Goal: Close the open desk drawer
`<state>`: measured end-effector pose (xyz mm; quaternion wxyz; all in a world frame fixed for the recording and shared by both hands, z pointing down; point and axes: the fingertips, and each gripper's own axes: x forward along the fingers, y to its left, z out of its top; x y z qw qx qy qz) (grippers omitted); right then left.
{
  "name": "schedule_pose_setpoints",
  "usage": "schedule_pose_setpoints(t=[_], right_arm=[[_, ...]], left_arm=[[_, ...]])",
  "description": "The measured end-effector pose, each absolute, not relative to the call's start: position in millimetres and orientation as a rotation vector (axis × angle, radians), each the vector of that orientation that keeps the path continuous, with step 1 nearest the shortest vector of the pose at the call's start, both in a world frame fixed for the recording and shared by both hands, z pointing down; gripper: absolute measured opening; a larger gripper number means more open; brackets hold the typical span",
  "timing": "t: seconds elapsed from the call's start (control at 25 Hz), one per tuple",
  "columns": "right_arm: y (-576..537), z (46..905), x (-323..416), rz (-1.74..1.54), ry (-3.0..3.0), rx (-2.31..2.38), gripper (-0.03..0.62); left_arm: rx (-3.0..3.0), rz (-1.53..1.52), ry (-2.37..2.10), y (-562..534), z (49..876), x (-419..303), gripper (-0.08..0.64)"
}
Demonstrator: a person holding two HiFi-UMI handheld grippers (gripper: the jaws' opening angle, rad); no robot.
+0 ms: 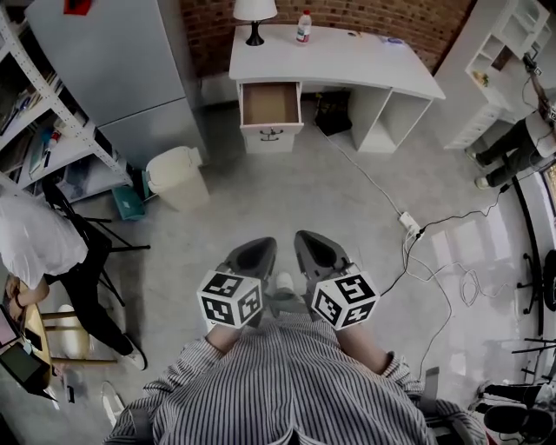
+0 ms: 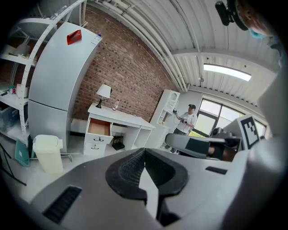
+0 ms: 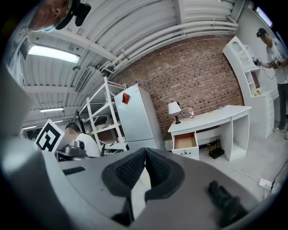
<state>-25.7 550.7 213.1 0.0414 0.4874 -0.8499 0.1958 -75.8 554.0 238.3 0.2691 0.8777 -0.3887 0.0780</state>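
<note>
A white desk (image 1: 347, 54) stands against the brick wall, far ahead of me. Its top left drawer (image 1: 270, 104) is pulled out, showing an empty brown inside, and a closed drawer with a dark handle sits below it. The same open drawer (image 2: 100, 127) appears small in the left gripper view and the drawer (image 3: 185, 140) in the right gripper view. My left gripper (image 1: 258, 246) and right gripper (image 1: 307, 240) are held side by side close to my body, several steps from the desk. Both are shut with nothing between their jaws.
A cream bin (image 1: 177, 177) and a grey fridge (image 1: 130, 69) stand left of the desk. A power strip (image 1: 410, 224) and cables cross the floor at right. A lamp (image 1: 254, 15) and bottle (image 1: 303, 26) are on the desk. A seated person (image 1: 35, 243) is left, another person (image 1: 521, 146) right.
</note>
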Motion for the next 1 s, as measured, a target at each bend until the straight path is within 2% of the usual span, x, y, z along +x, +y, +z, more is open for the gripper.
schedule_pose_setpoints(t=[0.48,1.0], right_arm=[[417,206,37,0.594,-2.654,1.439,0.016],[361,231,55,0.689,-2.604,1.435,0.017]], left_arm=[[2.319,0.201,-1.176,415,234,-26,0.014],[2.289,0.244,-1.163,363,251,-7,0.014]])
